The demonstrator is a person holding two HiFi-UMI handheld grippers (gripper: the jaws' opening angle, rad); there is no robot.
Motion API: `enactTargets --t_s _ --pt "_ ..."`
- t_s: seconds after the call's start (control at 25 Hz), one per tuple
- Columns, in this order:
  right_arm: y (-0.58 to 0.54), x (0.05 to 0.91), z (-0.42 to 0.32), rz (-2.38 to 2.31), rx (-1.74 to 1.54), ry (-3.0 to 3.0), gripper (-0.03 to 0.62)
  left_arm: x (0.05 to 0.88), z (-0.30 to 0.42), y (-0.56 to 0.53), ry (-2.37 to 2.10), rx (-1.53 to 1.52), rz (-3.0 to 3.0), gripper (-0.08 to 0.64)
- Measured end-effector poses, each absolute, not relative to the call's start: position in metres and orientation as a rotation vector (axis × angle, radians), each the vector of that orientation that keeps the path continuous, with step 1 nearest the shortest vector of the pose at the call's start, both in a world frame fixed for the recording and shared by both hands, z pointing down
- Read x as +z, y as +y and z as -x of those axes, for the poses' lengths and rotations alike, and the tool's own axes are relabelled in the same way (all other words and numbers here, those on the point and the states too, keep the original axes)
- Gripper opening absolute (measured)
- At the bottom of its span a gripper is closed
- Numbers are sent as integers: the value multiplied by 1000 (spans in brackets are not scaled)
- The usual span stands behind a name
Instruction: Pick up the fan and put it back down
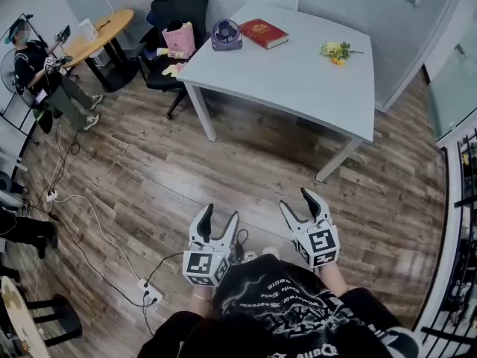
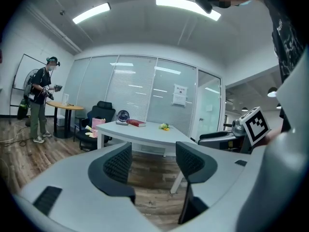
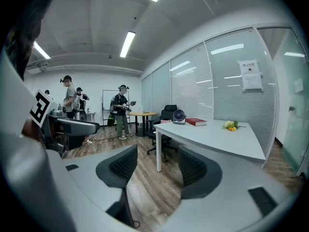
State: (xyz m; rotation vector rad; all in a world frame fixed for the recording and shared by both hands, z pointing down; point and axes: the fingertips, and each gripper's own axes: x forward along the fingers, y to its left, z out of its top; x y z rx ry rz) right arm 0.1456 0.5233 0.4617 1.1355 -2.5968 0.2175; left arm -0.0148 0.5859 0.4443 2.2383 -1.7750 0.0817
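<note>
Left gripper (image 1: pixel 220 215): jaws wide apart, nothing between. Right gripper (image 1: pixel 297 200): same, wide apart, empty. Fan (image 1: pixel 226 33) upright on table (image 1: pixel 298 80), well ahead of both grippers, touching neither, beside book (image 1: pixel 264 33). Pink bag (image 1: pixel 179 37) left of fan; contents unclear.

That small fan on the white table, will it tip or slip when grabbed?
The fan looks like rigid plastic, so it should keep its shape. Its round head sits on a small base, so a sideways push might tip it. The curved grille may offer a slippery hold.
</note>
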Motion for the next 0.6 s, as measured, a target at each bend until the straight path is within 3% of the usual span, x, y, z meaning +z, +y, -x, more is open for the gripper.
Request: enactTargets --t_s 0.16,0.6 --pt "521 465 -142 -1148 218 -2592 293 450 14 584 -1709 112 -2267 321" --pt "523 473 -111 -1108 232 -2580 308 450 33 581 -1694 76 -2267 324"
